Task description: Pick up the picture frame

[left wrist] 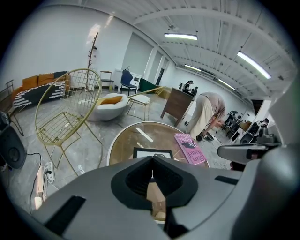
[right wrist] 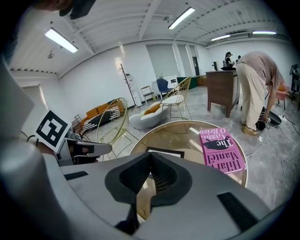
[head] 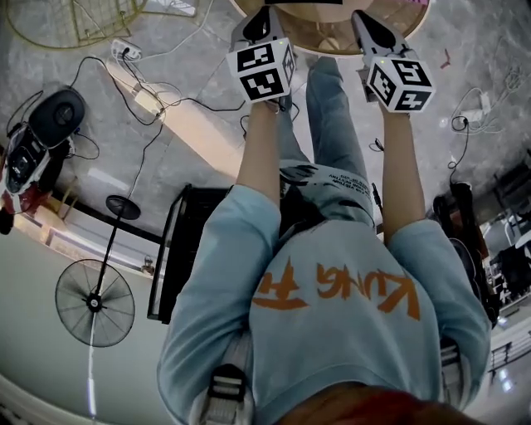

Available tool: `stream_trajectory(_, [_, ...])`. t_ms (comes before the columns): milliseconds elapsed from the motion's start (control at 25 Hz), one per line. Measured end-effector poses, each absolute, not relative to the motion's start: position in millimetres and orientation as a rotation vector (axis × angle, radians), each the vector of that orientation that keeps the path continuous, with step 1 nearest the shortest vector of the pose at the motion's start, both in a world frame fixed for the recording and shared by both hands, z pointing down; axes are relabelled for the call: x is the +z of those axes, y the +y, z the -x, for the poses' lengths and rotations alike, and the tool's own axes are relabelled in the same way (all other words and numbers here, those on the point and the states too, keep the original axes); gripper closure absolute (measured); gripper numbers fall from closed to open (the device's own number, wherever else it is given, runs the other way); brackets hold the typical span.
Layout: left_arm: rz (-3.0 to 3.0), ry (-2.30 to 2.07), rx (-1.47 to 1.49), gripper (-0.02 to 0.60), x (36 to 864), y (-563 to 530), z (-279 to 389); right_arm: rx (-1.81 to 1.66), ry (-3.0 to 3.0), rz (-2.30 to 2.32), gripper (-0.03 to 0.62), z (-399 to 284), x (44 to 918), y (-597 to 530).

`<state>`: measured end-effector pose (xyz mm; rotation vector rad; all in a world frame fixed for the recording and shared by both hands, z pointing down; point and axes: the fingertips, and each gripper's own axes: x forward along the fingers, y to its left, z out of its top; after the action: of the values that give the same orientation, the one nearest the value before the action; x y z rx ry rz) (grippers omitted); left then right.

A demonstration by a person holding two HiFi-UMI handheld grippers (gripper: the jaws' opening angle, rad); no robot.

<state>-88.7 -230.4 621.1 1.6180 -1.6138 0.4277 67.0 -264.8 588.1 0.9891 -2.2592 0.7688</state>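
The picture frame (left wrist: 152,153) is black with a white inside and lies flat on a round glass-topped table (left wrist: 126,140), near its close edge. In the right gripper view the frame (right wrist: 165,152) shows just past the jaws. A pink book (left wrist: 191,149) lies to its right on the table. My left gripper (left wrist: 152,159) hangs above the table's near edge, its jaws meeting at the tips with nothing between them. My right gripper (right wrist: 151,154) is beside it, also shut and empty. In the head view both grippers, left (head: 267,18) and right (head: 365,21), reach toward the table (head: 328,37).
A gold wire chair (left wrist: 70,108) stands left of the table, with a white lounge seat (left wrist: 110,105) behind it. A person (left wrist: 206,115) bends over beyond the table near a wooden cabinet (left wrist: 177,104). A standing fan (head: 95,303), a power strip (head: 145,100) and cables are on the floor.
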Motion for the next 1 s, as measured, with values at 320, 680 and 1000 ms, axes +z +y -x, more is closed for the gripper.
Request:
stream_trajectory(320, [-1.586,-1.596,0.457,0.561,672,-235,93,0.853,-2.209,-0.992,0.595,-79,643,-265])
stream_trajectory(680, [-1.566,-1.577,0.486,0.561,725,-243,103,0.869,-2.164,-0.957,0.595,-79,699,-276])
stream_trajectory(1000, [-1.567,-1.563,0.534,0.56,760,-262,103,0.91,-2.122,-0.977,0.588,-90,744,-302])
